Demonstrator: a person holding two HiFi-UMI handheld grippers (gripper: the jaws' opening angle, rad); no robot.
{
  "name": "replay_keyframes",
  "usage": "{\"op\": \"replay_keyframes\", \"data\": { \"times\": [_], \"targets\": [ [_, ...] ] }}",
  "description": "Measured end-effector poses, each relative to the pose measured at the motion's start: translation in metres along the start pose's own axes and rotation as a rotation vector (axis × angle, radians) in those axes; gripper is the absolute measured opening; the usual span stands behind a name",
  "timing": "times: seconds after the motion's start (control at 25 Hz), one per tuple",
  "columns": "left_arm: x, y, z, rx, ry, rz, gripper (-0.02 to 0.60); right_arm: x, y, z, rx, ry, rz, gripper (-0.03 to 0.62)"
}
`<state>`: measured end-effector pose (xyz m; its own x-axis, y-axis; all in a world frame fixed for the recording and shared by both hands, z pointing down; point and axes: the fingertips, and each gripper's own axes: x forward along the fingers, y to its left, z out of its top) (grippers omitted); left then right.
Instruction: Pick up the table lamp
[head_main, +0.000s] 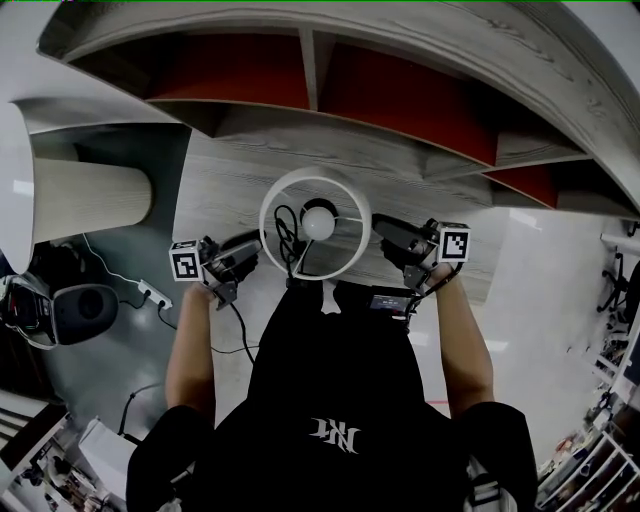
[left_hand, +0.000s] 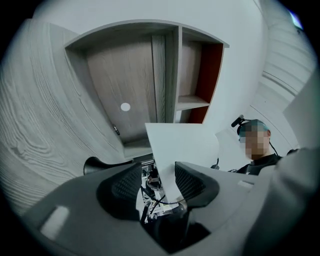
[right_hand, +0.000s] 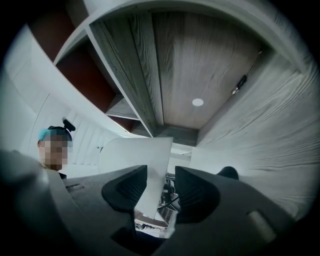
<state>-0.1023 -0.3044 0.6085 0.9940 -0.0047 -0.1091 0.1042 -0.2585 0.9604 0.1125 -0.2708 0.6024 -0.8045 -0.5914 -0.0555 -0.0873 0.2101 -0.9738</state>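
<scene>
The table lamp's white round shade (head_main: 283, 192) is seen from above in the head view, with its bulb (head_main: 320, 221) in the middle and a black cord inside. My left gripper (head_main: 250, 252) is at the shade's left rim and my right gripper (head_main: 386, 233) at its right rim. In the left gripper view the shade's wall (left_hand: 182, 142) runs between the jaws of the left gripper (left_hand: 157, 172), against one pad with a gap to the other. The right gripper (right_hand: 161, 175) likewise straddles the shade's wall (right_hand: 135, 152) with a gap on one side. Both are open.
A light wood-grain surface (head_main: 220, 190) lies under the lamp. Behind it curves a shelf unit with red back panels (head_main: 400, 95). A larger beige lamp shade (head_main: 85, 197) is at the left, with a power strip (head_main: 150, 293) and cables on the grey floor.
</scene>
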Motion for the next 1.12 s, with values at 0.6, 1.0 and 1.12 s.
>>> {"op": "replay_keyframes", "data": {
  "times": [0.6, 1.0, 1.12],
  "targets": [
    [0.006, -0.007, -0.001, -0.013, -0.02, -0.06, 0.176, 0.002, 0.004, -0.003, 0.039, -0.012, 0.044, 0.153],
    [0.007, -0.013, -0.002, -0.01, -0.015, -0.073, 0.129, 0.003, 0.007, -0.003, 0.046, -0.008, 0.062, 0.138],
    [0.007, -0.013, -0.003, -0.012, -0.015, -0.076, 0.127, 0.003, 0.008, -0.004, 0.05, -0.004, 0.06, 0.138]
  ]
}}
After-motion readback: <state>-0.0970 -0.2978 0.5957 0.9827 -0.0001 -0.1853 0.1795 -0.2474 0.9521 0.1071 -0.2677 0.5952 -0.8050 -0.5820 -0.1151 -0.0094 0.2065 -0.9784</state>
